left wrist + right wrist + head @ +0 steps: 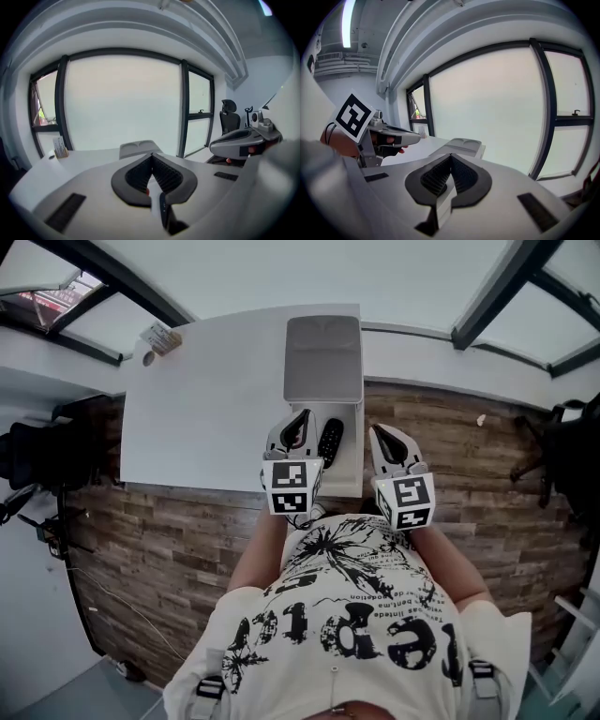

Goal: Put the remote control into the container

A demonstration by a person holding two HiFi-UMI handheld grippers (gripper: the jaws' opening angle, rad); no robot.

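I hold both claws side by side over the near edge of the white rectangular table (206, 399). The left claw (302, 419) (152, 158) has its ribbed black pads pressed together with nothing gripped between them. Through the slot under them I see a dark sliver that I cannot make out. The right claw (380, 431) (451, 158) is closed the same way and is empty. From its own camera, the left claw shows off to its left, with its square-marked cube uppermost.

The slim black remote control (330, 442) lies flat on the table below and between the two claws. It is just to the right of the left one and nearer to it than to the right one. It is outside the container.

Past the tips of both claws stands the grey rectangular container with rounded corners (323, 357) (138, 149) (461, 146). It sits on the table just beyond the remote's far end, apart from it, and its top shows two shallow dips.

Far off to the left of the left claw, at the table's back corner, sits a small holder of cards (161, 337) (59, 147). Behind everything runs a large dark-framed window (122, 98).
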